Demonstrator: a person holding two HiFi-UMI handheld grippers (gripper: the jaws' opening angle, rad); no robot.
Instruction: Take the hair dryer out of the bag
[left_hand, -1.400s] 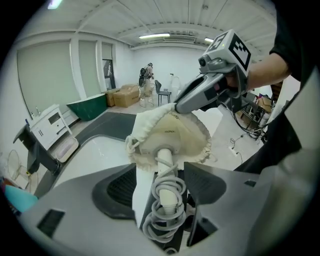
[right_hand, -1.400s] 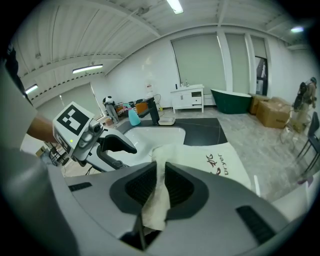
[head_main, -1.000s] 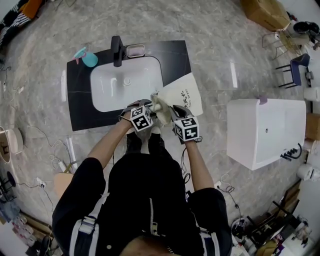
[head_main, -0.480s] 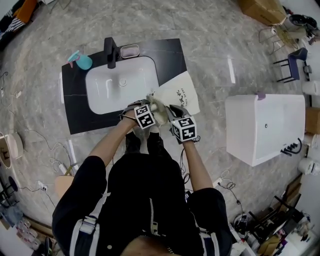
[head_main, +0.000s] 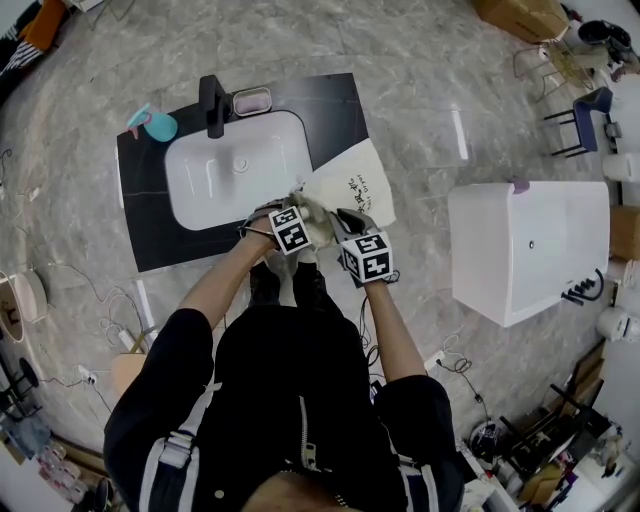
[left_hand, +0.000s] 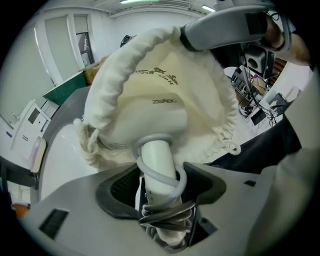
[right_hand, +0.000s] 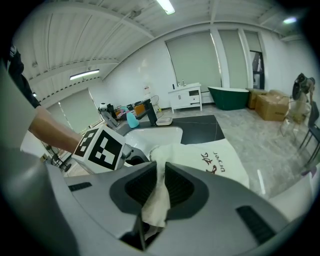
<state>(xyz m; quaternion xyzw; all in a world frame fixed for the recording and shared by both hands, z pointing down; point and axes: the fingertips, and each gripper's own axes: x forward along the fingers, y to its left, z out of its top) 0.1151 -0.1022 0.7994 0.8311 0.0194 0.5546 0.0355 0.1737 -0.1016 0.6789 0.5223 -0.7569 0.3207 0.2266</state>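
The jaws of the left gripper (left_hand: 161, 172) were clamped on the handle of the white plastic hair dryer (left_hand: 156, 156), with its grey cord (left_hand: 165, 214) coiled round it. The right gripper (right_hand: 155, 184) was nearly closed, pinching the rim of the cream drawstring cloth bag (right_hand: 215, 162). The dryer's head sat inside the bag's mouth, above the black counter (head_main: 340, 110) beside the white basin (head_main: 235, 165). Over the last second the left gripper had shifted only slightly against the steady right one. By that, the extraction had barely begun and the dryer was not yet free.

Cream bag (head_main: 352, 185) with dark print, white hair dryer (left_hand: 159, 161), black countertop (head_main: 338, 105).
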